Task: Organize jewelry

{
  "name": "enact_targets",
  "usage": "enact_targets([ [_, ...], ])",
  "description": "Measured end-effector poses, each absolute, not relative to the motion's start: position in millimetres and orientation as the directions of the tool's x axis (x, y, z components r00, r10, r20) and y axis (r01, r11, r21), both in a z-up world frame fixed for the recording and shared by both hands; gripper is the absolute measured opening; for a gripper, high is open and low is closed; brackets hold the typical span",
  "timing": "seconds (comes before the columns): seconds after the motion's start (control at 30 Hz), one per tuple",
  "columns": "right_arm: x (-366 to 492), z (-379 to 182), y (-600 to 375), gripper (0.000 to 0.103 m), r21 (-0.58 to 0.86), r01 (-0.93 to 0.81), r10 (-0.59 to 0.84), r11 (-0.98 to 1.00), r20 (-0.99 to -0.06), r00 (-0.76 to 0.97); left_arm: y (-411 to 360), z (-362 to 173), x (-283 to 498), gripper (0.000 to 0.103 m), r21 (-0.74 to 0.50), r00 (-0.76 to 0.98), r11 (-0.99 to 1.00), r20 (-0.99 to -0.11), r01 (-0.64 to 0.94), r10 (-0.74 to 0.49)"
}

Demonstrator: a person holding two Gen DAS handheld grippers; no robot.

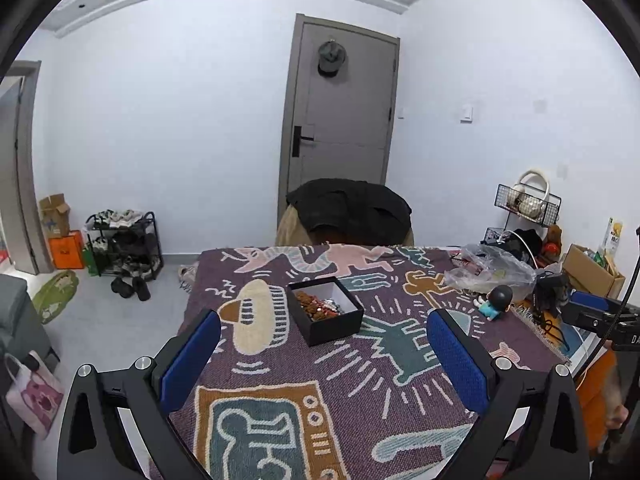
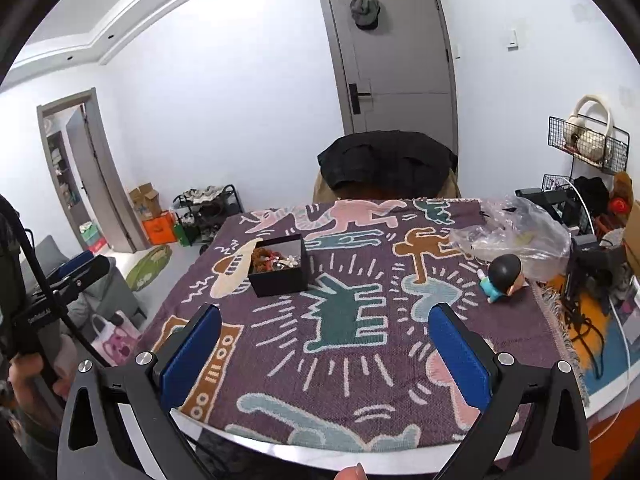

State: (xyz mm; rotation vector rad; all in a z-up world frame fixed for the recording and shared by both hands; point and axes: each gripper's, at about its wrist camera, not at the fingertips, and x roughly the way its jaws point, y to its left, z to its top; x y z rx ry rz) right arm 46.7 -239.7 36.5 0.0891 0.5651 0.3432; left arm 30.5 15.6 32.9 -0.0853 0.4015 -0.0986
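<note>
A small black open box (image 1: 325,311) stands on the patterned cloth of the table (image 1: 320,380). It holds a heap of jewelry (image 1: 320,307), brown beads and silvery pieces. It also shows in the right wrist view (image 2: 279,266), with the jewelry (image 2: 276,260) inside. My left gripper (image 1: 324,332) is open and empty, held above the table just short of the box. My right gripper (image 2: 325,324) is open and empty, over the table's near middle, to the right of the box and nearer than it.
A crumpled clear plastic bag (image 2: 516,236) and a small round-headed toy figure (image 2: 505,276) lie at the table's right. Cables and dark gear (image 2: 592,276) sit past the cloth's right edge. A chair with a black jacket (image 2: 388,164) stands behind the table.
</note>
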Motion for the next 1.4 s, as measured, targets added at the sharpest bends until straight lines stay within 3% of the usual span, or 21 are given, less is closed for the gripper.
enact_targets([
  [0.63, 42.3, 33.0, -245.6, 0.103, 0.187, -0.292, 0.346, 0.938, -0.480, 0.806, 24.8, 34.4, 13.1, 0.103, -0.096, 0.935, 0.994, -0.346, 0.053, -0.083],
  [1.4, 41.5, 31.9, -243.8, 0.103, 0.197, -0.314, 0.371, 0.929, -0.490, 0.788, 25.1, 30.8, 9.4, 0.103, -0.093, 0.930, 0.994, -0.358, 0.055, -0.085],
])
